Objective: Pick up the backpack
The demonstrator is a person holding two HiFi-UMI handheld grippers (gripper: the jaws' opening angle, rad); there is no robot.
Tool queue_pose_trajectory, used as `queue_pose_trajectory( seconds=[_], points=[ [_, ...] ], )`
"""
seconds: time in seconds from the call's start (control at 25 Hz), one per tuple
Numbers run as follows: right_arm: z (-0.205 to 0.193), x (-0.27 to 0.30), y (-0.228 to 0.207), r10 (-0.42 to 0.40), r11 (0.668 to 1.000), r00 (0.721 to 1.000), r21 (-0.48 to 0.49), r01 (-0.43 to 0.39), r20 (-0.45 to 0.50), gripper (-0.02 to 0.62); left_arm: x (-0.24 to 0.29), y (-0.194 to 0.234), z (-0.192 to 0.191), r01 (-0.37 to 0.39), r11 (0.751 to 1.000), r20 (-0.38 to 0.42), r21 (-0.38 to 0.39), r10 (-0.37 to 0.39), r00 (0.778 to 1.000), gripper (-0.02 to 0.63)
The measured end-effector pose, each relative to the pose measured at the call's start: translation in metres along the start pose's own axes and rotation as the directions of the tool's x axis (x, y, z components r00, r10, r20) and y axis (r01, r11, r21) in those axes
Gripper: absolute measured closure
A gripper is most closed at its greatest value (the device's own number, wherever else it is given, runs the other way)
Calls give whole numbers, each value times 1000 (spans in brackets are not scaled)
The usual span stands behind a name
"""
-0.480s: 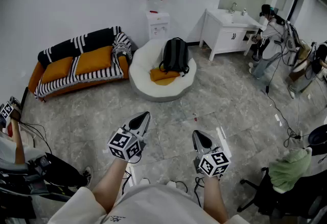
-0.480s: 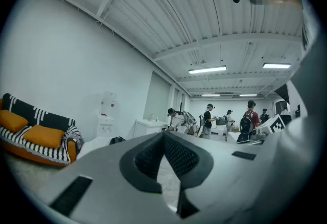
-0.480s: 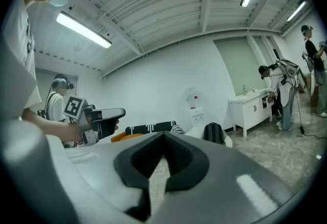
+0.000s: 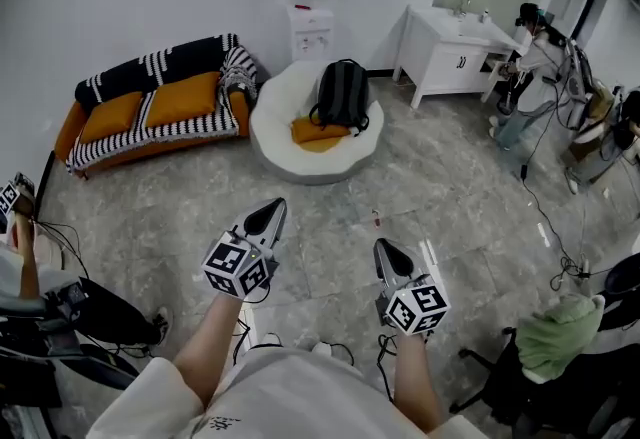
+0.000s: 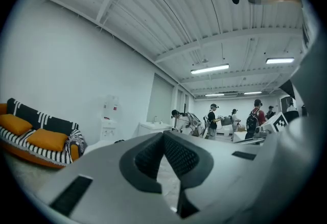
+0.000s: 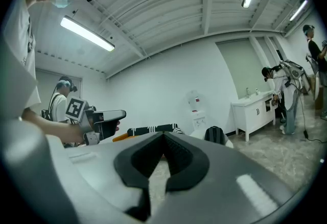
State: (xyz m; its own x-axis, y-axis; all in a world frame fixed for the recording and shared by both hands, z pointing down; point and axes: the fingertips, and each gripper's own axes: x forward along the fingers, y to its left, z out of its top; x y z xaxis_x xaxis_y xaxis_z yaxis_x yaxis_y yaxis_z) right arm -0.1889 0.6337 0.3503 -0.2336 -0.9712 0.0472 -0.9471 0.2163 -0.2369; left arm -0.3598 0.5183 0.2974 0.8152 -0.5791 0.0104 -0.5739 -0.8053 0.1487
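A black backpack (image 4: 341, 93) stands upright on a round white cushion seat (image 4: 275, 137) across the room, with an orange cushion (image 4: 318, 134) at its foot. The backpack (image 6: 214, 134) shows small and far off in the right gripper view. My left gripper (image 4: 273, 212) and right gripper (image 4: 381, 248) are held level in front of me, well short of the seat. Both are shut with nothing between the jaws. In the gripper views the left gripper (image 5: 164, 135) and the right gripper (image 6: 164, 137) show their tips closed together.
A striped black-and-orange sofa (image 4: 150, 112) stands left of the seat, a water dispenser (image 4: 311, 12) behind it, and a white sink cabinet (image 4: 455, 52) to the right. People (image 4: 530, 72) work at the far right. Cables (image 4: 560, 237) and a green-draped chair (image 4: 560, 337) lie right; another person (image 4: 20, 257) is at left.
The whole view has shifted slightly forward and down toward the seat. Both grippers stay shut and level, a little closer to me in the picture.
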Motion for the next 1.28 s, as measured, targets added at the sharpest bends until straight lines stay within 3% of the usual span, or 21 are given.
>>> queue_pose_trajectory(
  seconds=[0.36,0.76,1.08,1.28],
  points=[
    [17,-9,-22,6,1000,1000,-14,-6,22,592,15,-25,5,-5,999,4,36,4,1000,617],
    [13,1,-37,3,1000,1000,-8,-3,-3,592,36,-16,-3,-20,999,-13,35,20,1000,617],
    [18,31,-58,-38,999,999,-17,37,-13,592,80,1,-3,59,998,-8,19,-59,998,615],
    [18,71,-78,-71,997,997,-8,71,-37,592,123,36,-9,94,996,-27,-1,-94,995,617]
  ],
)
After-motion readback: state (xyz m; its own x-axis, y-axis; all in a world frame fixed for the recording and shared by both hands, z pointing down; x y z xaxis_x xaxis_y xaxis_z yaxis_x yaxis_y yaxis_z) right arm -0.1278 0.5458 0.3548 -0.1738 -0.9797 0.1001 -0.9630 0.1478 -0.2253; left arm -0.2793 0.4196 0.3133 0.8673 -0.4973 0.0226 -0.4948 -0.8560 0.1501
